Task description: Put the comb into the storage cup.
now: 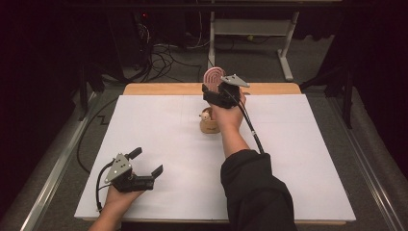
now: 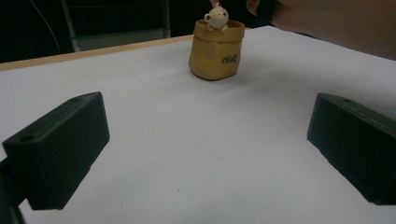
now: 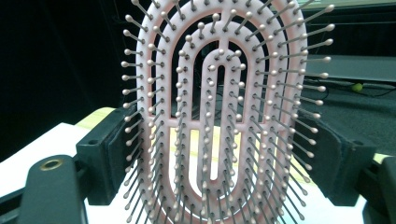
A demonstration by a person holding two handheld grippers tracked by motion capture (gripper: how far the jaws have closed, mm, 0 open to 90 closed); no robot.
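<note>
Grippers number two: right gripper (image 1: 215, 86) is pinching one pink plastic vented hairbrush (image 3: 217, 112) upright above one tan pouch-shaped holder (image 2: 216, 50) bearing unreadable dark script; left gripper (image 1: 146, 161) is resting spread, empty.

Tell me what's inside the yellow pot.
A small cream figurine pokes out of the yellow pot, head above the rim. The pot's wall hides its lower body and anything beneath it.
</note>
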